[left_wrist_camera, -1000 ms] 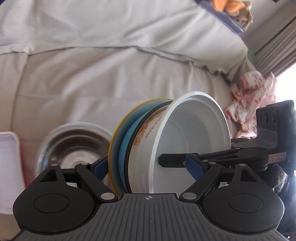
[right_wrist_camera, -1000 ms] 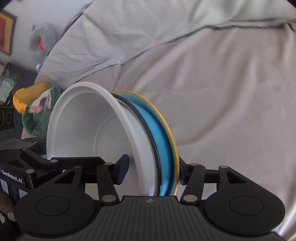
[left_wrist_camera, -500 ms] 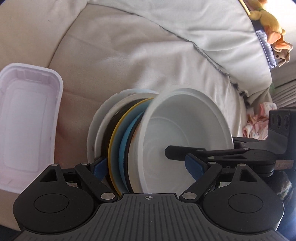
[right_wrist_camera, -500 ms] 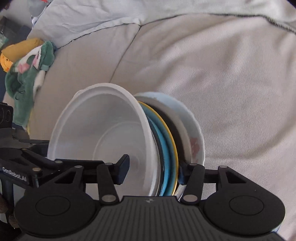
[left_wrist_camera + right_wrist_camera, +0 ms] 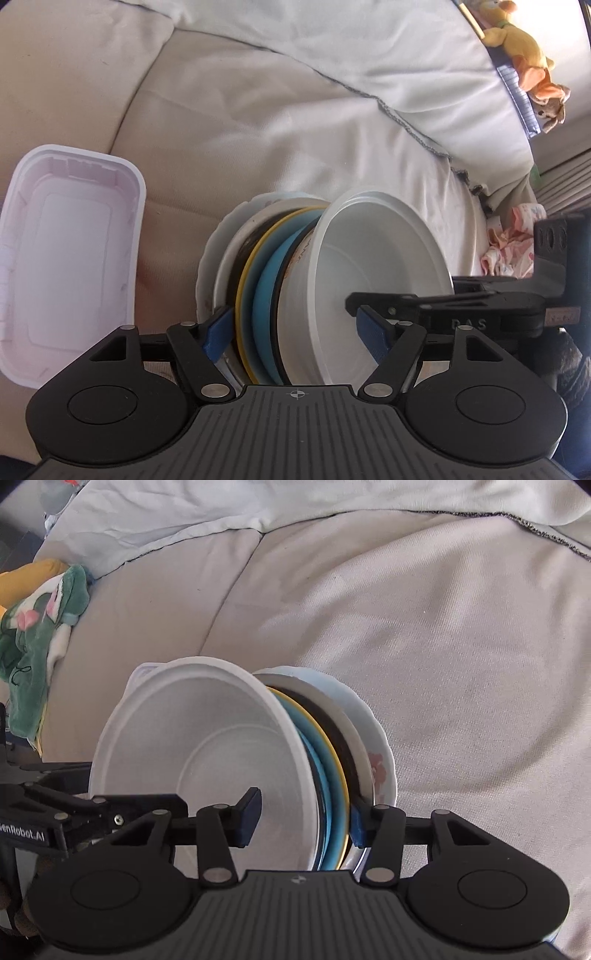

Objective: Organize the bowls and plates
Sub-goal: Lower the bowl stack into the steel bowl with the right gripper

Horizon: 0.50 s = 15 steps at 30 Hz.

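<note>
Both grippers are straddling a stack of dishes standing on edge over a beige couch cushion (image 5: 443, 646).

In the left wrist view, the left gripper (image 5: 295, 330) is reaching around the white bowl (image 5: 373, 273), the blue plate (image 5: 267, 295) with its yellow rim, a dark dish and the pale plate (image 5: 208, 266) at the 9 o'clock end. Its jaws have just been closing; the left pad is lying against the stack's back, while the right pad is inside the bowl, and whether it is pressing I cannot tell. Only this view is showing the pinkish plastic tub (image 5: 70, 258) at 9 o'clock and the stuffed toy (image 5: 517, 40) at 1 o'clock.

In the right wrist view, the right gripper (image 5: 303, 818) has also just been closing, with one pad inside the bowl (image 5: 207, 746) and the other against the flowered plate (image 5: 376, 753). Only here is the green cloth (image 5: 33, 635) appearing, at 10 o'clock.
</note>
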Each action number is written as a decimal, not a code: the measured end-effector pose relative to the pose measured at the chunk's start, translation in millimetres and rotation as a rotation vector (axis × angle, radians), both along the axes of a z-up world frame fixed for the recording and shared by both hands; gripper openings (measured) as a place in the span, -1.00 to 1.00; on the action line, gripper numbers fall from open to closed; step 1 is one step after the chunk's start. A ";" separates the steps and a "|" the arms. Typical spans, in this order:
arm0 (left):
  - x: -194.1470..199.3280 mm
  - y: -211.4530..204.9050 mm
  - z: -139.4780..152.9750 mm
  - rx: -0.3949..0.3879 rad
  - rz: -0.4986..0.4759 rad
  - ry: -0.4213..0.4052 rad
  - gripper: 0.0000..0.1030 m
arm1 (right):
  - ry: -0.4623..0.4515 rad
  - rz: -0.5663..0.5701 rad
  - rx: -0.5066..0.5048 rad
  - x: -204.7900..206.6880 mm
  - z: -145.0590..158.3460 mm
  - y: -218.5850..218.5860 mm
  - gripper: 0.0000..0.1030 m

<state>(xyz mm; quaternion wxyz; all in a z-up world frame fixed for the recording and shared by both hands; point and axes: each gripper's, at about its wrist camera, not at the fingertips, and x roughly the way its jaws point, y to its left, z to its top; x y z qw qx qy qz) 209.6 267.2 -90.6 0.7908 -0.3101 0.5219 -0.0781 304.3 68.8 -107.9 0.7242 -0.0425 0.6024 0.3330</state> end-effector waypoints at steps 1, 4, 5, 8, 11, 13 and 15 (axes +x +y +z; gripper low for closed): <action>-0.9 0.7 0.8 0.004 0.010 -0.005 0.48 | -0.008 -0.002 0.002 -1.5 1.8 -1.8 -0.06; -1.4 -2.9 2.8 0.026 0.024 -0.015 0.50 | -0.105 0.003 0.013 -9.9 16.1 -5.5 -0.06; -0.5 -4.1 3.1 0.032 0.024 -0.019 0.52 | -0.137 0.002 0.019 -12.9 21.4 -6.5 -0.06; 0.4 -5.3 3.3 0.030 0.033 -0.024 0.52 | -0.150 0.016 0.053 -18.5 27.5 -8.3 -0.05; -4.7 -2.5 4.3 0.029 0.059 -0.031 0.48 | -0.169 0.004 0.058 -23.8 28.3 -9.0 -0.06; -10.6 -1.0 7.7 0.025 0.078 -0.043 0.41 | -0.208 -0.009 0.062 -27.3 28.7 -12.5 -0.06; -17.1 -0.5 13.6 0.009 0.089 -0.065 0.30 | -0.244 -0.028 0.054 -30.1 27.2 -17.2 -0.06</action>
